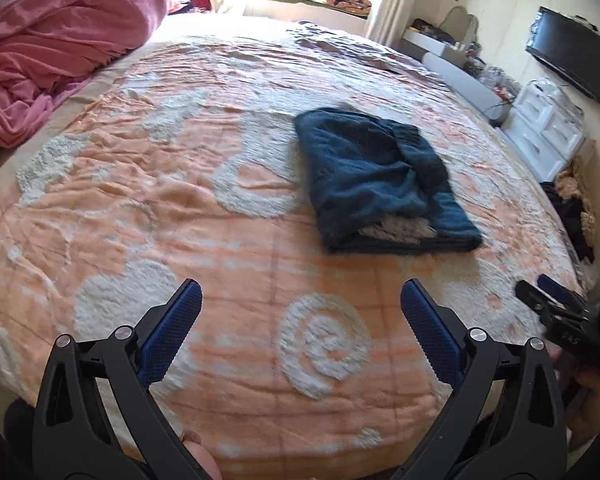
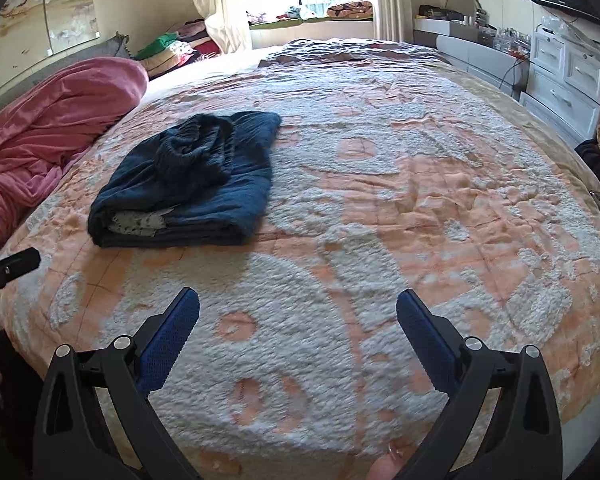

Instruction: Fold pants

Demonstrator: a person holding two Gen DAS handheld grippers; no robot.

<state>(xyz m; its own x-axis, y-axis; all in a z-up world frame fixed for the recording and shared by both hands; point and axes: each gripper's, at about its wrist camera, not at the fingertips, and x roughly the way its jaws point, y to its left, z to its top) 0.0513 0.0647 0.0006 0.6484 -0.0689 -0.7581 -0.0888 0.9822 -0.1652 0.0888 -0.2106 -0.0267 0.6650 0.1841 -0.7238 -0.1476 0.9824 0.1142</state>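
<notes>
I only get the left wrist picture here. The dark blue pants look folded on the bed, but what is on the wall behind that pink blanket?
Observer: A pale painted panel with branches and dark characters hangs there; your view cuts it off.
Operator: And the top of the blue pants, is it flat?
Observer: No. From the right wrist, a ribbed part lies bunched in a twist on top of the folded pants.
Operator: Is the right tool holding anything?
Observer: No. The right tool is open over the bare orange and white bedspread, apart from the pants.
Operator: What about the left one?
Observer: The left tool is open too, with nothing in it.
</notes>
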